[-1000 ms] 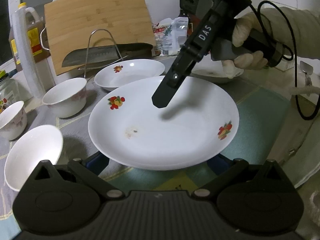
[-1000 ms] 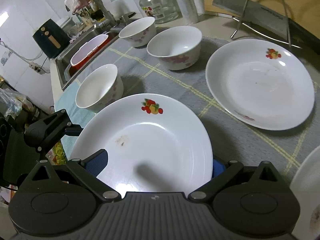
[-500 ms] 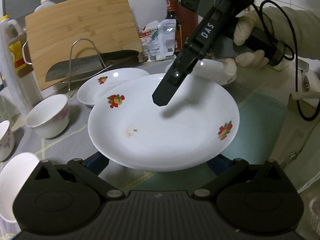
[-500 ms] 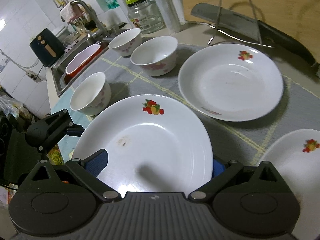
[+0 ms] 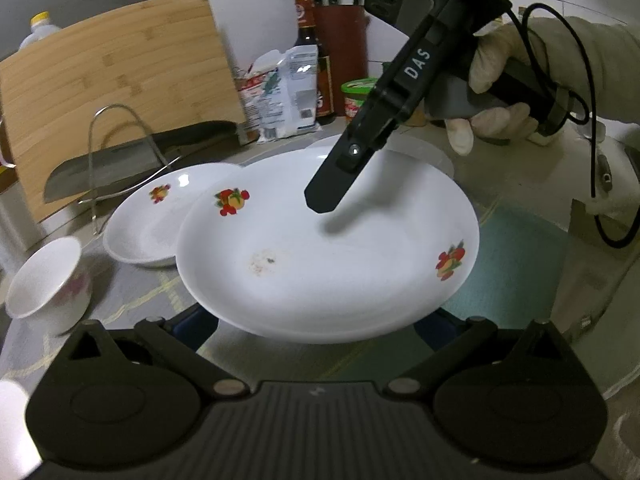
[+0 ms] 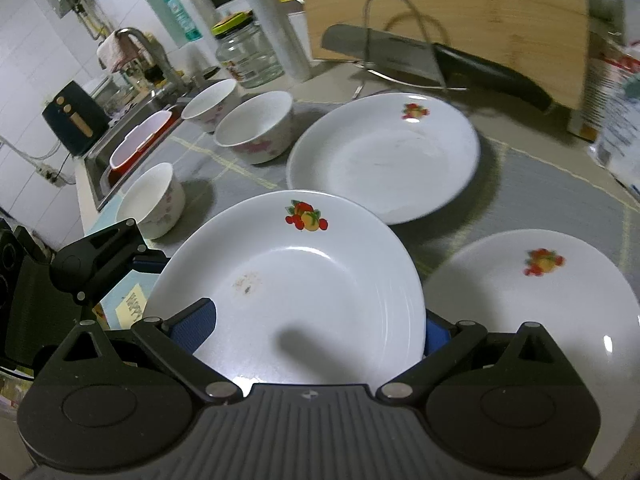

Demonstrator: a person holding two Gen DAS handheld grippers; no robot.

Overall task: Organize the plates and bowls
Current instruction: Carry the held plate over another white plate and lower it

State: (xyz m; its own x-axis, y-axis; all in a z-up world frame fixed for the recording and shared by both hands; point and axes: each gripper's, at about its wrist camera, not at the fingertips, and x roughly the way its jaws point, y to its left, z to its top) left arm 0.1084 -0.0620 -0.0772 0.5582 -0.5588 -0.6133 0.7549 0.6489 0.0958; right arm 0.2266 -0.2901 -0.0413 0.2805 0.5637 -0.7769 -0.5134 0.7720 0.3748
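- While both grippers clamp one fruit-patterned plate [image 6: 304, 292] off the counter, it has travelled since a second ago: a third plate [image 6: 532, 308] now lies just beside it on the right.
- Left gripper [image 5: 316, 322] grips the near rim; right gripper [image 6: 316, 334] pinches the opposite edge, one finger [image 5: 340, 176] lying over the plate.
- Plates counted: three, including one farther back [image 6: 384, 156].
- Bowls: three [image 6: 150, 200] [image 6: 256, 128] [image 6: 210, 104], grouped well left by the sink [image 6: 120, 148].
- Behind stands a cutting board [image 6: 448, 12].
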